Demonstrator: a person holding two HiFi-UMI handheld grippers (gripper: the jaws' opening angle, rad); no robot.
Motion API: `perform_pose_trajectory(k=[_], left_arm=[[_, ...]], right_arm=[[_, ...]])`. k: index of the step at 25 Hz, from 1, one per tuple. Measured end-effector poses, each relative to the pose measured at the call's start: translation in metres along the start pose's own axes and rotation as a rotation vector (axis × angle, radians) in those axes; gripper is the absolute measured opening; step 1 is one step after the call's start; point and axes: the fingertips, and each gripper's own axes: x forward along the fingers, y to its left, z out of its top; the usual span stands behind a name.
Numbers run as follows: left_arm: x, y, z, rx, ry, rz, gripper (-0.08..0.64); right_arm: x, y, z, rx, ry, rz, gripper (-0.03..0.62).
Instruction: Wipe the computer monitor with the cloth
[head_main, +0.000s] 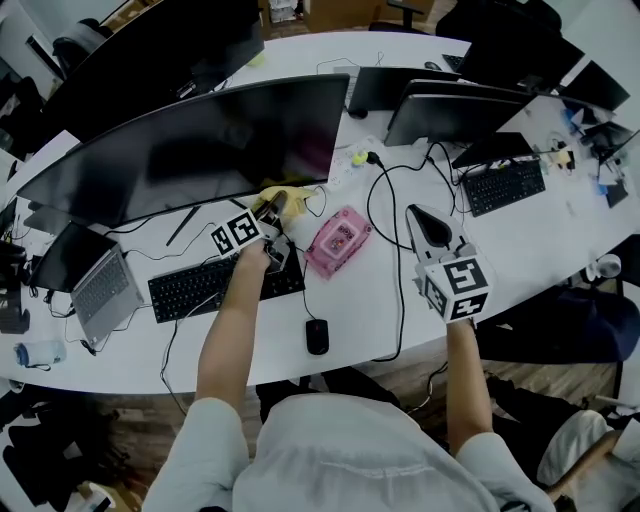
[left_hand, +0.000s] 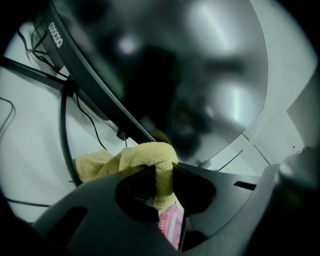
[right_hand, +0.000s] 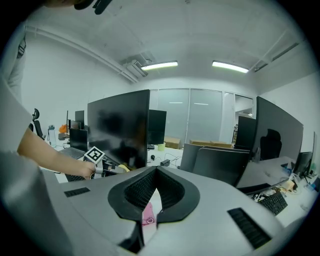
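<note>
The wide curved monitor (head_main: 200, 150) stands dark at the desk's back left, and its screen (left_hand: 200, 75) fills the left gripper view. A yellow cloth (head_main: 287, 196) lies bunched at the foot of the screen's lower right corner. My left gripper (head_main: 273, 208) is shut on a fold of the cloth (left_hand: 159, 165), which hangs between the jaws just below the monitor's bottom edge. My right gripper (head_main: 414, 212) hovers over the desk to the right, shut and holding nothing. In the right gripper view its tips (right_hand: 156, 169) meet, with the monitor (right_hand: 120, 125) standing to the left.
A pink pack (head_main: 338, 241) lies between the grippers. A black keyboard (head_main: 215, 284), a mouse (head_main: 317, 336) and a small laptop (head_main: 100, 285) sit near the front edge. Black cables (head_main: 385, 215) loop across the desk. More monitors (head_main: 460, 108) and a second keyboard (head_main: 503, 185) stand at the right.
</note>
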Motion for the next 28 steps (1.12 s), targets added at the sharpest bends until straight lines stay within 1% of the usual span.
perform_pose_trajectory(k=[6, 13, 19, 22, 25, 28], left_arm=[[0.037, -0.026, -0.026, 0.007, 0.017, -0.039, 0.072], [0.07, -0.052, -0.053, -0.021, 0.025, -0.072, 0.072], [0.092, -0.068, -0.066, -0.103, -0.004, -0.107, 0.072], [0.097, -0.071, -0.064, -0.147, -0.033, -0.093, 0.072], [0.099, -0.074, -0.062, -0.218, -0.074, -0.085, 0.072], [0.097, -0.078, -0.059, -0.269, -0.109, -0.086, 0.072]], right_arm=[[-0.015, -0.02, -0.012, -0.006, 0.008, -0.009, 0.025], [-0.036, -0.044, -0.029, 0.006, 0.023, -0.034, 0.025], [-0.046, -0.059, -0.039, 0.022, 0.03, -0.057, 0.025], [-0.049, -0.062, -0.042, 0.027, 0.034, -0.06, 0.025], [-0.053, -0.066, -0.045, 0.029, 0.035, -0.064, 0.025], [-0.055, -0.066, -0.046, 0.034, 0.034, -0.071, 0.025]])
